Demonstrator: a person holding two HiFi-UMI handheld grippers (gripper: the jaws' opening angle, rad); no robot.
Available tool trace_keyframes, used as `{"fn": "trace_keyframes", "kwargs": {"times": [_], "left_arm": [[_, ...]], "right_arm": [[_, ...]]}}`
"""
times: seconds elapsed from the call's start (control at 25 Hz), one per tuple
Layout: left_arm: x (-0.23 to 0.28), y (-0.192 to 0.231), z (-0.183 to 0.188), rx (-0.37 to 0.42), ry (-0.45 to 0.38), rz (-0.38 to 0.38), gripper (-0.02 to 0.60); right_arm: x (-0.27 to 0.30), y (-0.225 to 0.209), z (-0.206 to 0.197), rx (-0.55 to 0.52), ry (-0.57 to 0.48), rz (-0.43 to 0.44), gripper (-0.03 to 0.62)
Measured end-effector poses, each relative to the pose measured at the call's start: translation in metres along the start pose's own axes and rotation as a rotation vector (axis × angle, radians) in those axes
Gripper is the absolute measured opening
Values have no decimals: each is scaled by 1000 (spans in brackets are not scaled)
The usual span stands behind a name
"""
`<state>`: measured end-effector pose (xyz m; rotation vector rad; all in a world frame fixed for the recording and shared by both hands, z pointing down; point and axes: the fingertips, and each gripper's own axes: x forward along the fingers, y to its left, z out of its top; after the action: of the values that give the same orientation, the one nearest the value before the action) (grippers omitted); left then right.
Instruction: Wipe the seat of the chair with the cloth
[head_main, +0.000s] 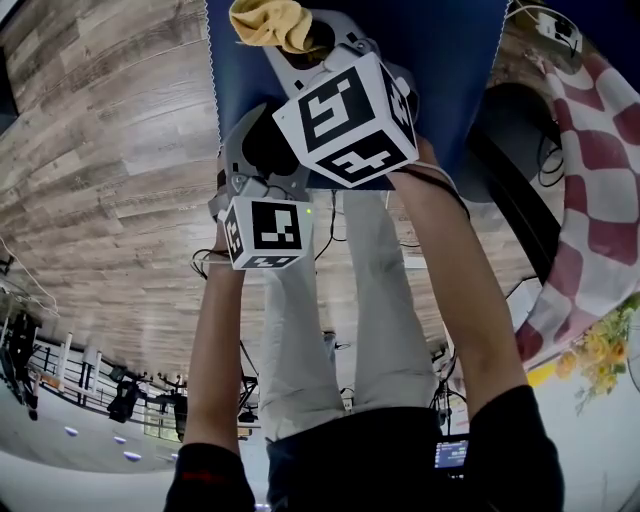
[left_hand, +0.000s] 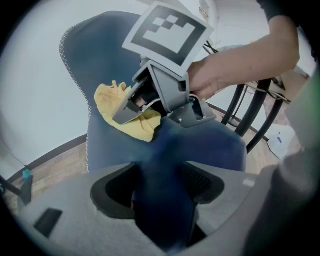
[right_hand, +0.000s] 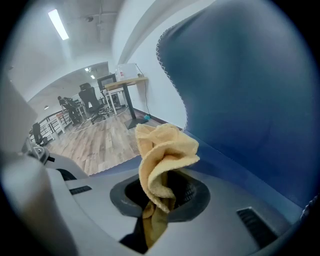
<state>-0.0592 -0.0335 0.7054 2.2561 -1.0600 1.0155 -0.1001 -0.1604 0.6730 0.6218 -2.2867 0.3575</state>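
The blue chair seat (head_main: 445, 60) fills the top of the head view. My right gripper (head_main: 300, 40), under its large marker cube, is shut on a crumpled yellow cloth (head_main: 268, 22) that rests on the seat. In the right gripper view the cloth (right_hand: 165, 150) bunches up out of the jaws (right_hand: 159, 202), with blue upholstery (right_hand: 250, 100) close behind. My left gripper (head_main: 248, 160) is at the seat's near edge. In its own view, blue seat fabric (left_hand: 210, 145) runs between the jaws (left_hand: 162, 187), which clamp it, and the right gripper (left_hand: 131, 107) presses the cloth (left_hand: 107, 100) onto the seat.
A red-and-white checked cloth (head_main: 590, 180) hangs at the right, with yellow flowers (head_main: 600, 355) below it. Black chair legs (left_hand: 250, 105) and cables lie beyond the seat. Wooden floor (head_main: 110, 150) spreads to the left. The person's legs (head_main: 330, 330) stand right by the seat.
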Motion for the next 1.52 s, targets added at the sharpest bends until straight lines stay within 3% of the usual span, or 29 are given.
{"fn": "trace_keyframes", "kwargs": {"times": [0.92, 1.52], "left_arm": [[-1, 3, 0, 1, -8, 7, 285], [0, 0, 0, 3, -9, 4, 285]], "right_arm": [[-62, -81, -54, 161, 27, -175, 49], [-108, -120, -96, 190, 36, -336, 51]]}}
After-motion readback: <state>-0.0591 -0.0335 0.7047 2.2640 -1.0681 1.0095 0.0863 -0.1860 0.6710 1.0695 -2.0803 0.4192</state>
